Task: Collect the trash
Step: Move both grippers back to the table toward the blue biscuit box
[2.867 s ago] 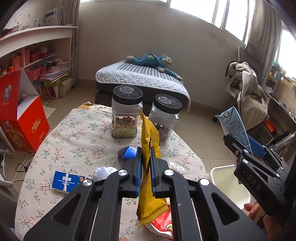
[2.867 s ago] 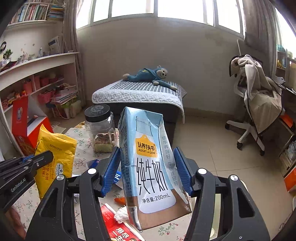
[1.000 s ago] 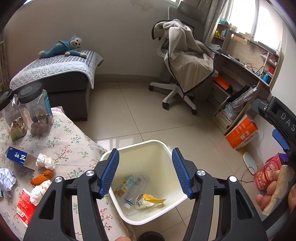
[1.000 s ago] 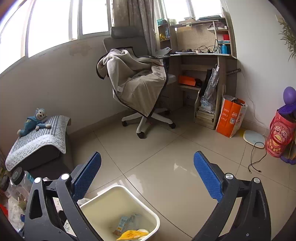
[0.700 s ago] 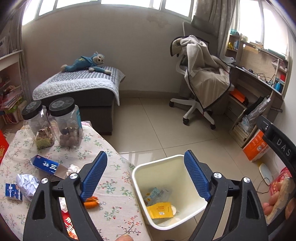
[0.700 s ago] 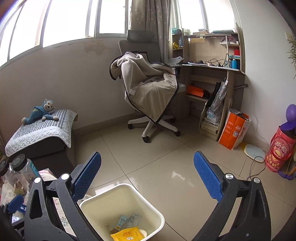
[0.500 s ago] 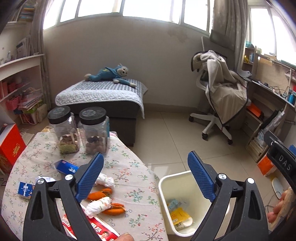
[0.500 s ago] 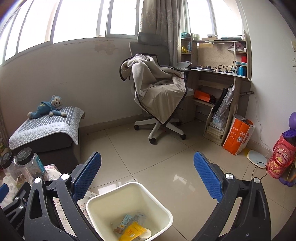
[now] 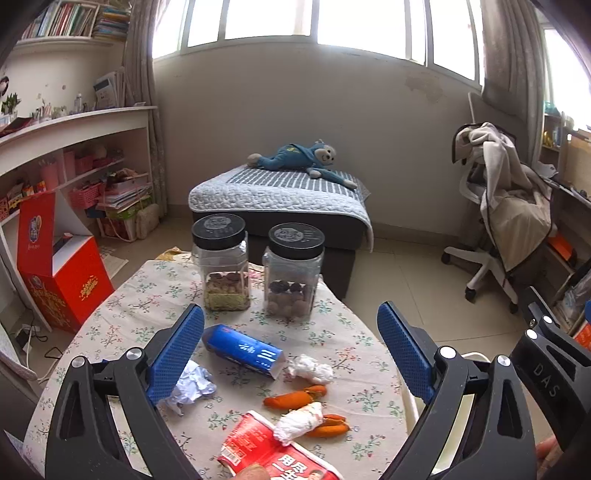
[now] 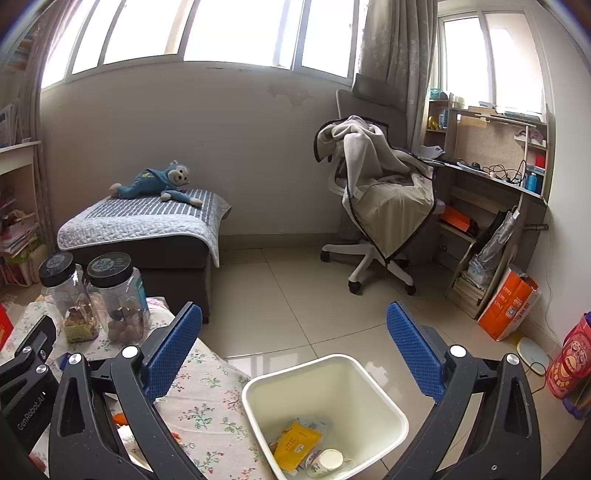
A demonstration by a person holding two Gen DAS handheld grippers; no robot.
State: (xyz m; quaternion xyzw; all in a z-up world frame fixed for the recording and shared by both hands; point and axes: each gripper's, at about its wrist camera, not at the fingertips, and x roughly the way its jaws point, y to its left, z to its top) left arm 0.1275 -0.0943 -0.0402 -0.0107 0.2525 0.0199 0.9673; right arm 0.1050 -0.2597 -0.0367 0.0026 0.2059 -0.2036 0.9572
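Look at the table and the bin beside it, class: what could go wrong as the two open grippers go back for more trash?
1. The two lidded jars stand just behind the blue carton; a reach for it could knock them.
2. The white bin sits close against the table edge; trash nudged off may miss it.
3. The crumpled tissue and orange peels lie mixed, so the left gripper may grab partially.

Bright daylight blows out the windows [image 9: 317, 18]; sharp frames, fisheye-bent, dark corners.
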